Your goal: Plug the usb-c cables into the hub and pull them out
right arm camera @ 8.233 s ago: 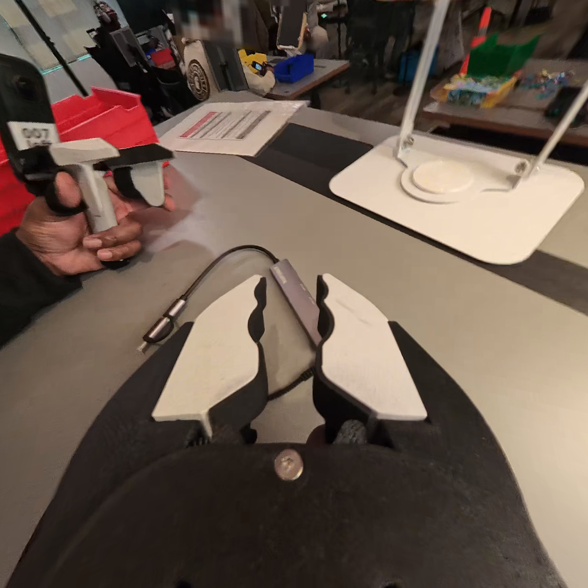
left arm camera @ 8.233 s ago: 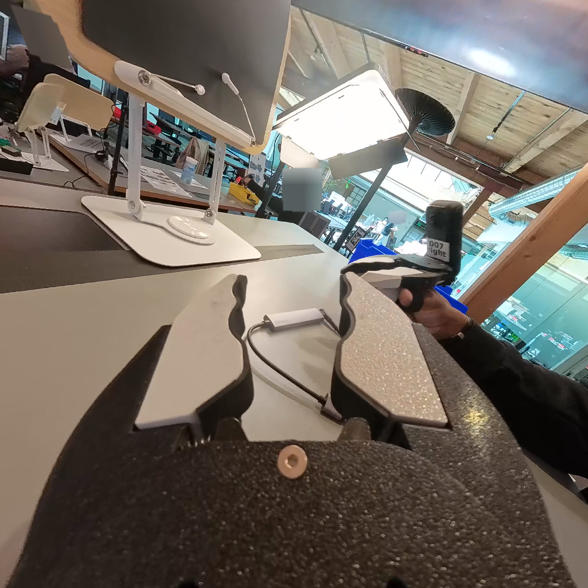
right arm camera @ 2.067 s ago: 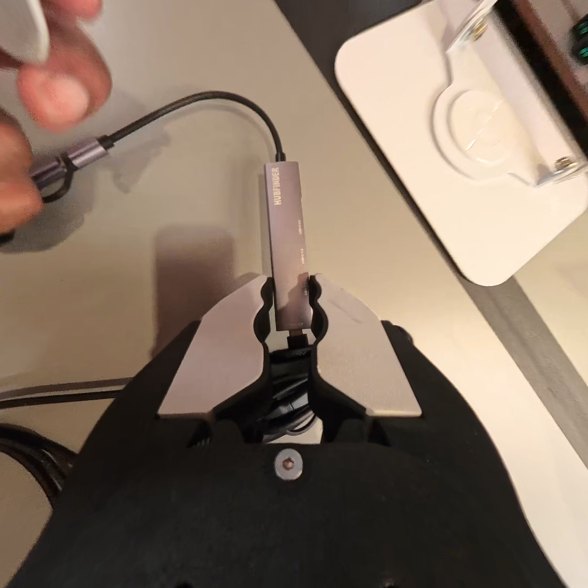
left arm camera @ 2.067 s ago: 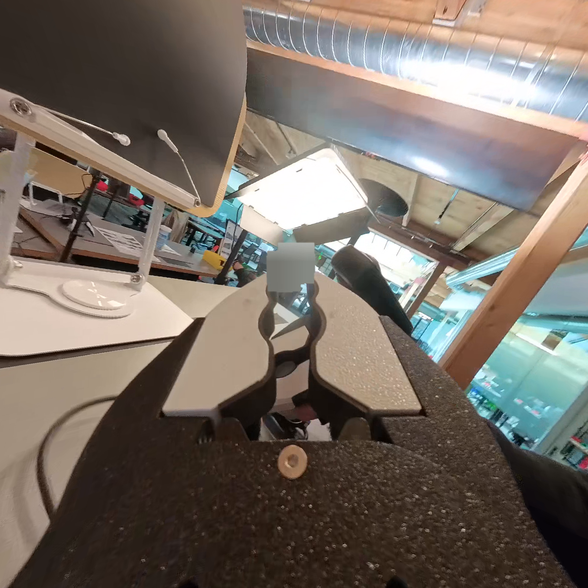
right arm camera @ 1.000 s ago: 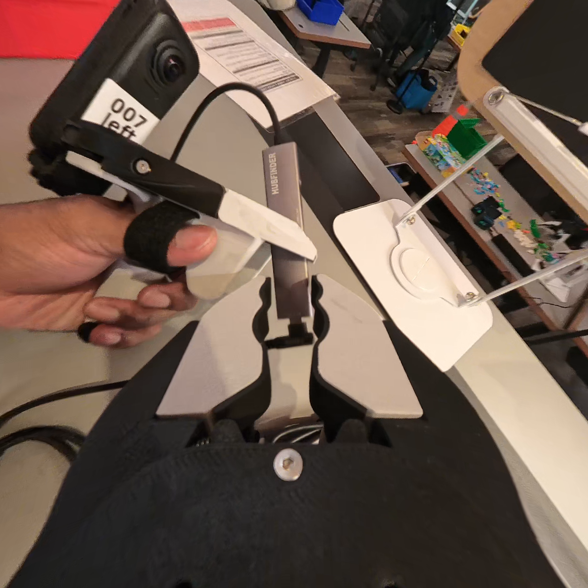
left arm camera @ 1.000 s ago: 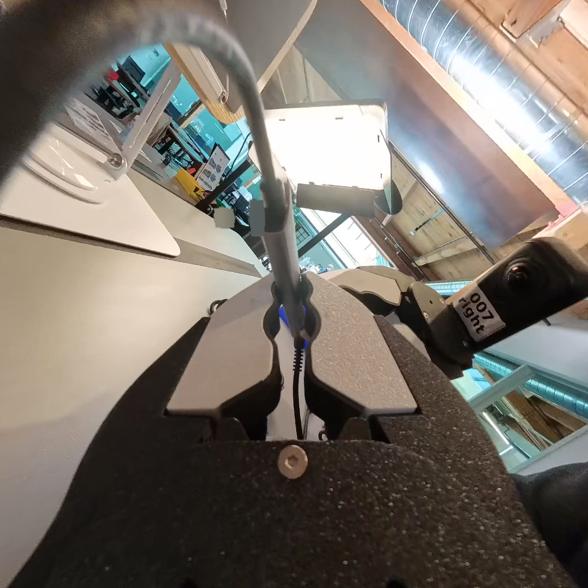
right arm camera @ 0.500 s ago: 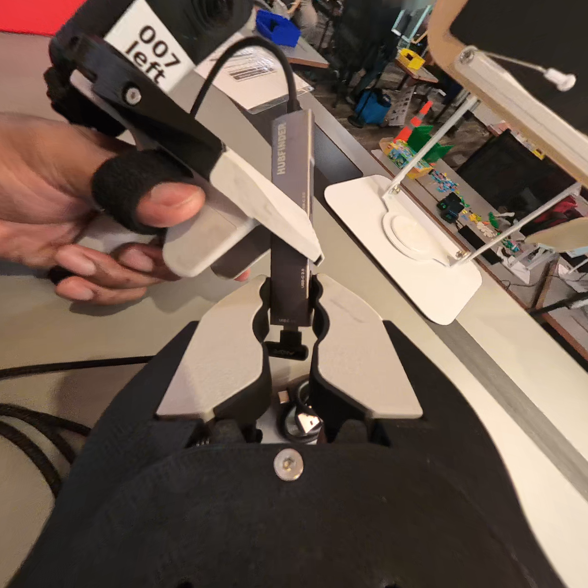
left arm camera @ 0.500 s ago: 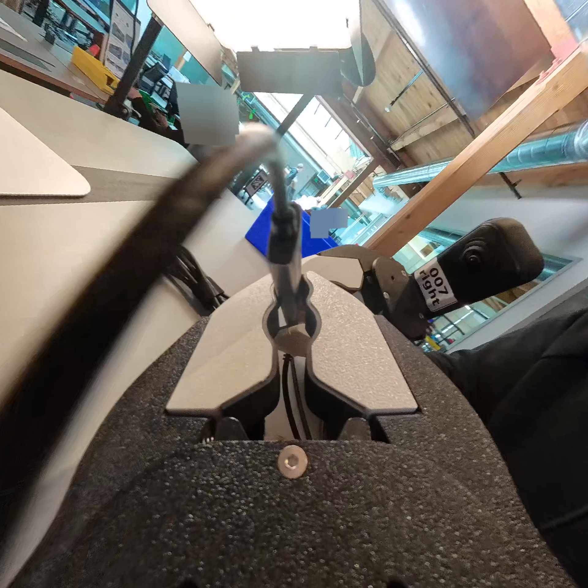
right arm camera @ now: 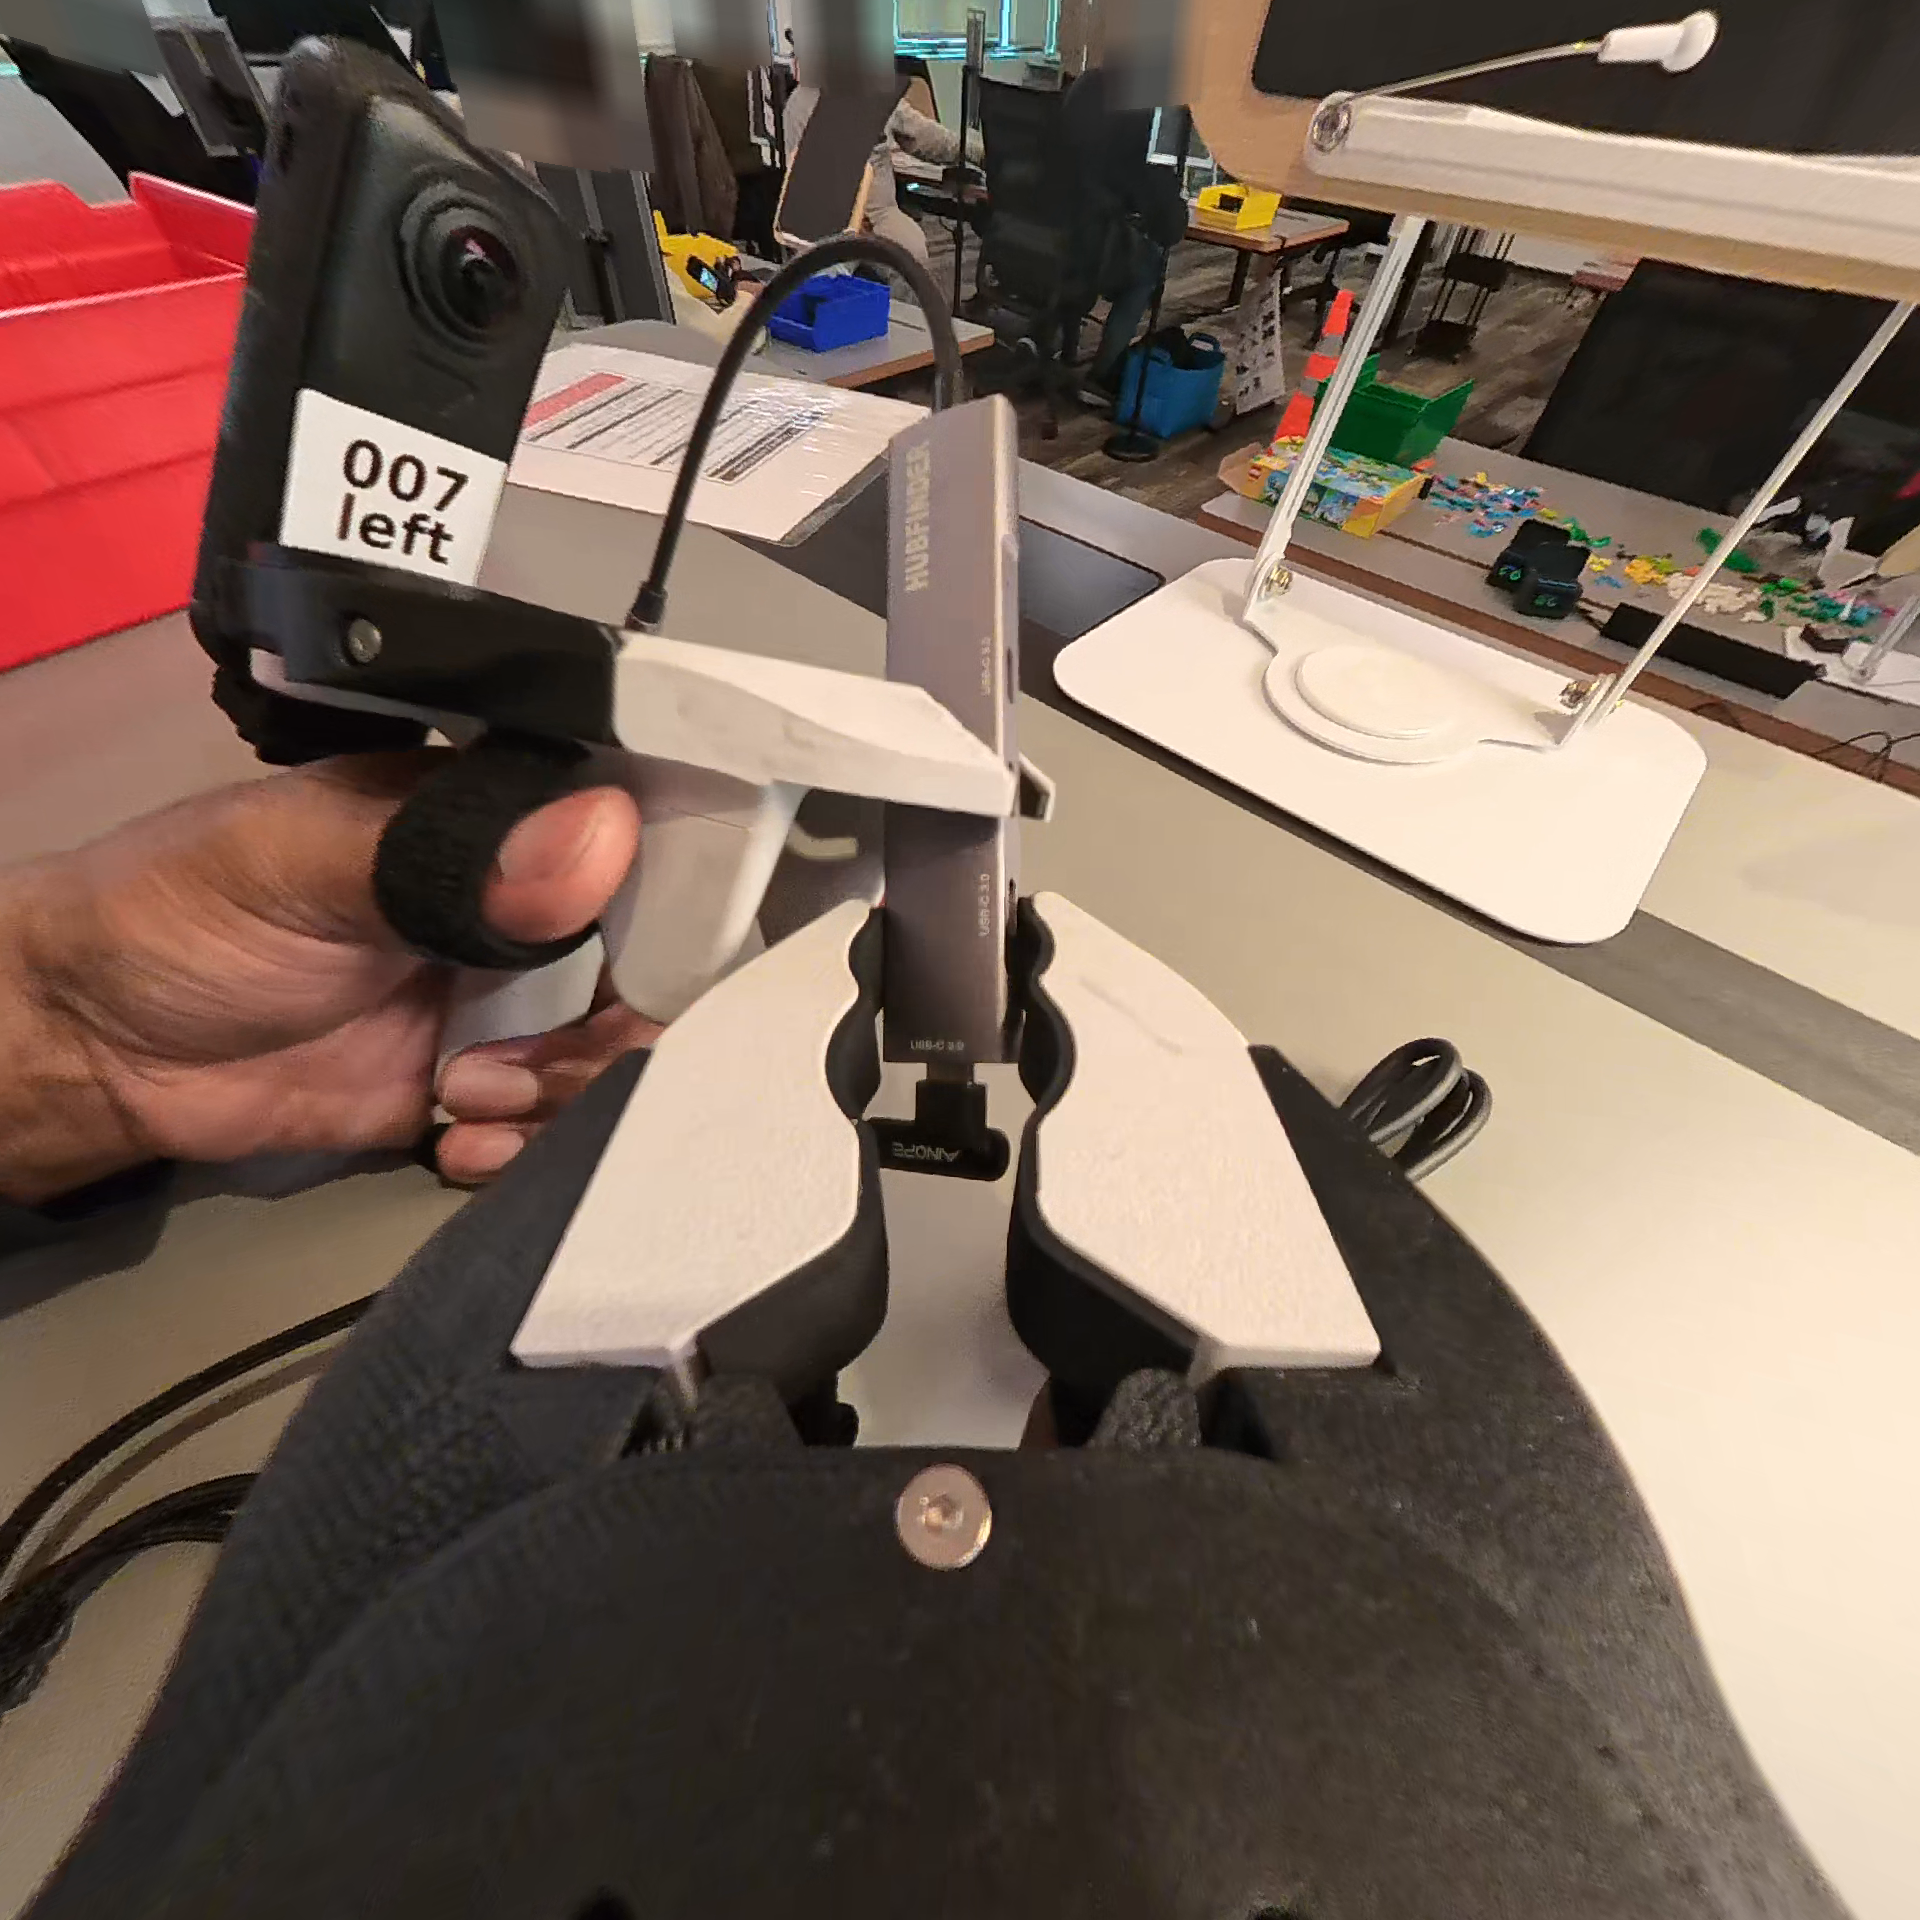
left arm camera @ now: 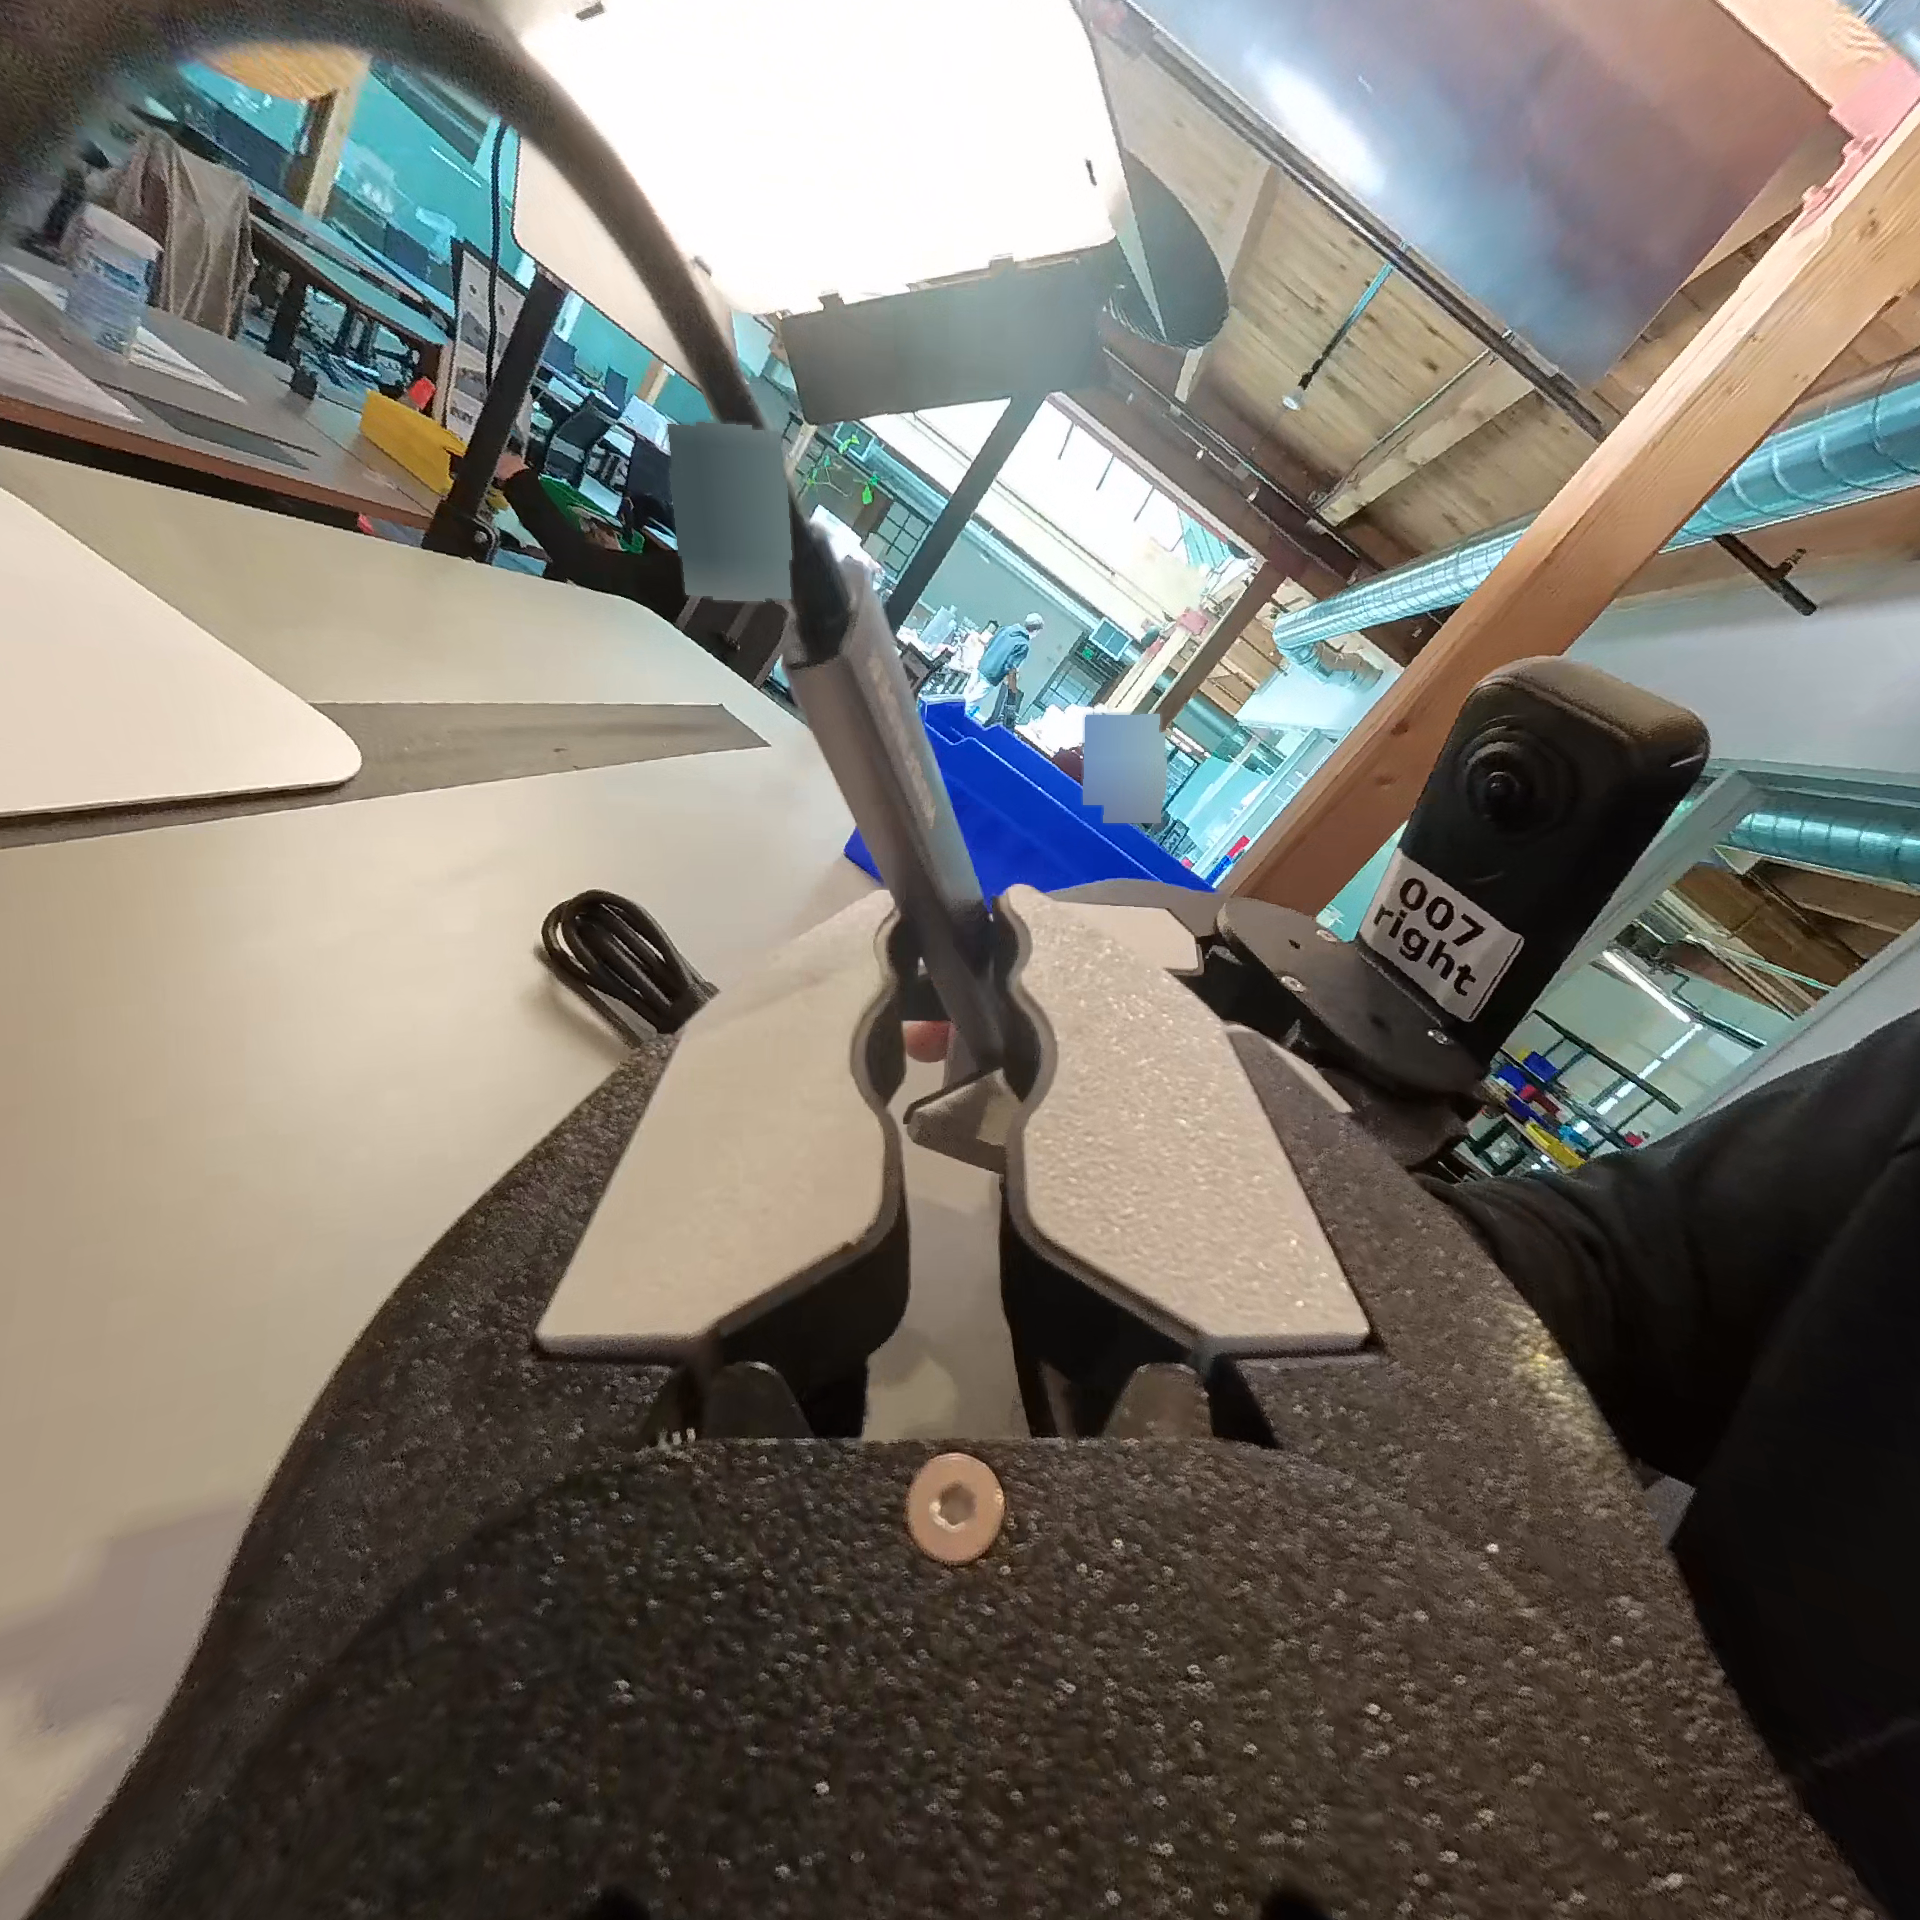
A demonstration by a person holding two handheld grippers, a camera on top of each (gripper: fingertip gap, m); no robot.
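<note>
A grey usb-c hub (right arm camera: 951,582) stands upright above the table, its thin black lead (right arm camera: 727,395) looping off its top. My left gripper (right arm camera: 997,790), held by a hand (right arm camera: 208,987), is shut across the hub's middle. In the left wrist view the hub (left arm camera: 894,748) leans left between my left gripper's (left arm camera: 951,987) fingers. My right gripper (right arm camera: 945,997) is closed around the hub's lower end and a black usb-c plug (right arm camera: 940,1138) seated in it. The right gripper (left arm camera: 1143,914) also shows just behind the left fingers.
A coiled black cable (right arm camera: 1423,1112) lies on the grey table, also seen in the left wrist view (left arm camera: 613,956). More black cables (right arm camera: 156,1455) trail at the left. A white stand base (right arm camera: 1455,748), a red bin (right arm camera: 94,416), a printed sheet (right arm camera: 675,426) and a blue bin (left arm camera: 1039,821) surround the work area. Less than 4 cm separates the two grippers' tips.
Both grippers and the hub have tilted down toward level and turned. The hub now leans left in the left wrist view. The coiled cable has come into view. Both grips are unchanged.
</note>
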